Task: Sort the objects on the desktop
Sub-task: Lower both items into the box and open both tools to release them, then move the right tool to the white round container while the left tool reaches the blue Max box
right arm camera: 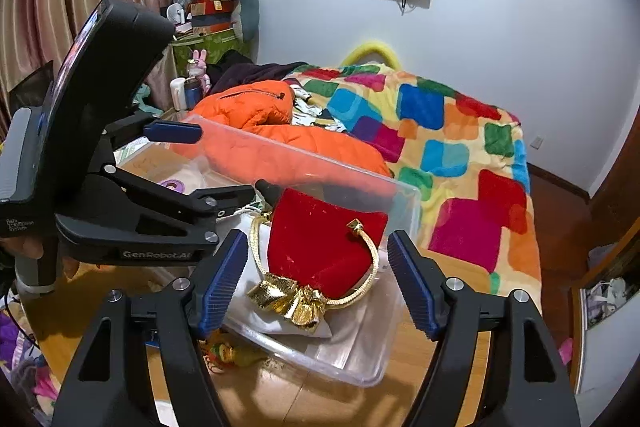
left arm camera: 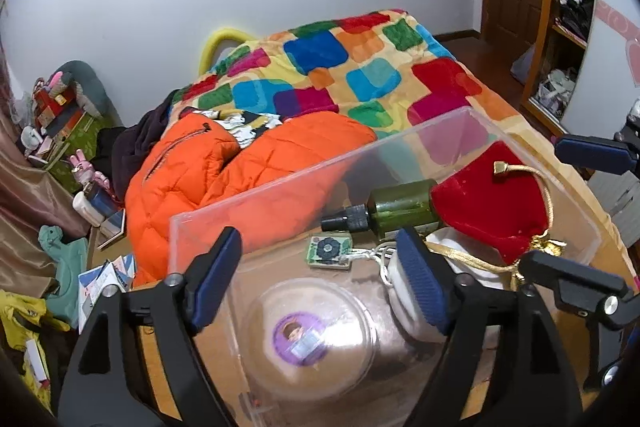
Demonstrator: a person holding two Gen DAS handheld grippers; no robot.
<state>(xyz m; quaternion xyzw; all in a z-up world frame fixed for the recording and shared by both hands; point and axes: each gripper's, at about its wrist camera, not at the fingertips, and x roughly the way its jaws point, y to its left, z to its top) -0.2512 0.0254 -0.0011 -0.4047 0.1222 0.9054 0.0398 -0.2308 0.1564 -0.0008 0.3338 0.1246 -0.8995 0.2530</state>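
Clear rectangular plastic bin (left arm camera: 280, 187) sits on the wooden tabletop (right arm camera: 280, 387), right by the bed with the multicolour patchwork blanket (left arm camera: 360, 67) and an orange puffer jacket (left arm camera: 192, 179). The bin already holds most of the stuff, so I'd call sorting well along.

Inside, biggest down: a red velvet drawstring pouch with gold cord and gold trim (right arm camera: 320, 243) lies at the bin's right end, partly on a white cloth bag (right arm camera: 256, 299). A clear round domed container with a purple label (left arm camera: 308, 327) sits at the left end. A dark green bottle with a black cap (left arm camera: 400, 205) lies on its side along the far wall, touching the pouch. A white roll-like object (left arm camera: 404, 291) is just beside my left finger; can't tell what it is. A small green rectangular tag with a flower design and white string (left arm camera: 330, 251) lies mid-bin.

My left gripper (left arm camera: 320, 267) hangs above the bin, jaws wide, nothing between the pads. My right gripper (right arm camera: 316, 287) also stands apart, straddling the red pouch from above without the pads pressing it; I hold nothing in either.

Left to do: a small yellow, green and red item (right arm camera: 228, 353) lies on the tabletop just outside the bin's near wall; it looks unsorted. More may be out of frame.
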